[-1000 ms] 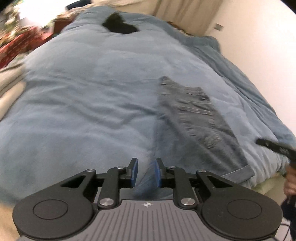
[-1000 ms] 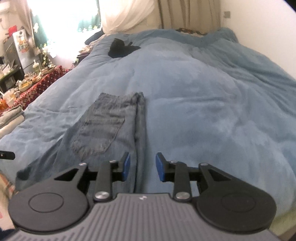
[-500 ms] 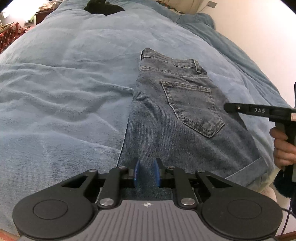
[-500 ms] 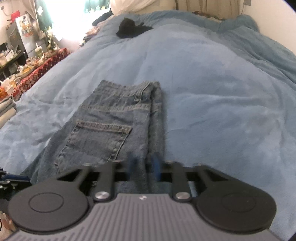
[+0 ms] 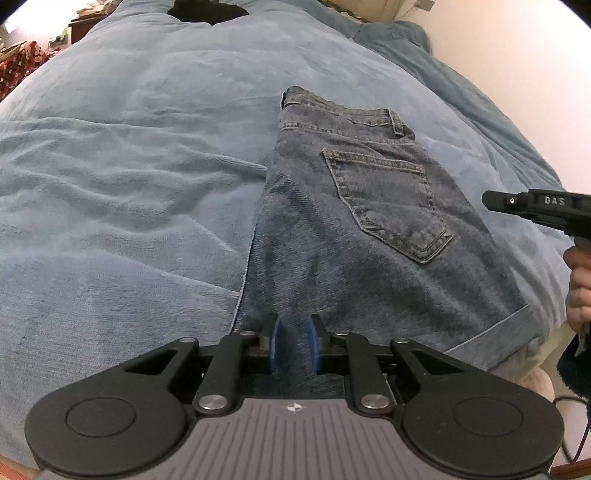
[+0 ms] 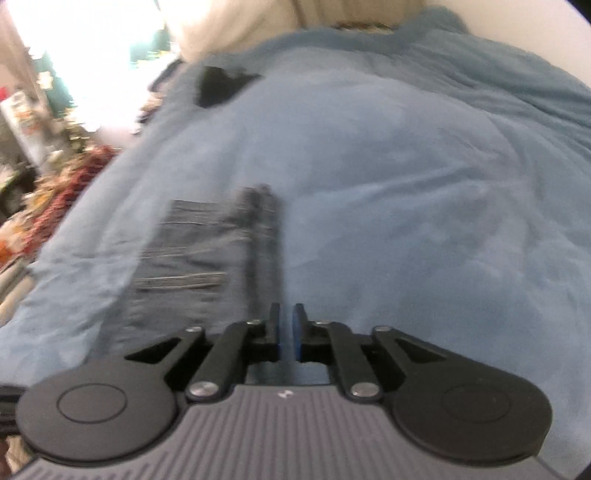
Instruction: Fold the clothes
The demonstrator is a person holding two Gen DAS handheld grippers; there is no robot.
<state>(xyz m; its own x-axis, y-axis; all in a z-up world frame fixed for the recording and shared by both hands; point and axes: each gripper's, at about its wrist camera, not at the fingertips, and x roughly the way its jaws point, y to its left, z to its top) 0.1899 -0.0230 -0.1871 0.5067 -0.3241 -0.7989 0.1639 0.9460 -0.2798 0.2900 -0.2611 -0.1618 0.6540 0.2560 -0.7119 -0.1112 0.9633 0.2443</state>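
- The left wrist view is sharp. It shows the jeans [image 5: 354, 229] lying flat on the blue blanket [image 5: 129, 177], folded in half the long way, with a back pocket [image 5: 388, 203] facing up and the waistband at the far end.
- The right wrist view is blurry. The jeans [image 6: 207, 266] are only a dark smear there, left of the middle, and the pocket stitching shows as faint lines.
- Only the left wrist view shows the other tool from outside: the right gripper [image 5: 532, 208] comes in from the right edge, just above the right side of the jeans, with the person's hand [image 5: 580, 284] under it.
- Only the right wrist view shows the bright window [image 6: 92, 55] and the messy table with a red cloth [image 6: 66, 184] on the left.
- The left gripper [image 5: 293, 343] has its blue pads [image 5: 275, 343] a small way apart. Denim from the near end of the jeans fills the gap, but I cannot tell if the pads are squeezing it.
- The right gripper [image 6: 287, 336] has its jaws almost together, with just a thin slit between them. They sit at the near end of the folded edge of the jeans. The blur hides whether any cloth is pinched.
- A black thing [image 5: 207, 9] lies on the far end of the blanket, well apart from the jeans. It shows in the right wrist view too [image 6: 221, 86].
- A pale wall [image 5: 535, 74] runs along the right side of the bed.
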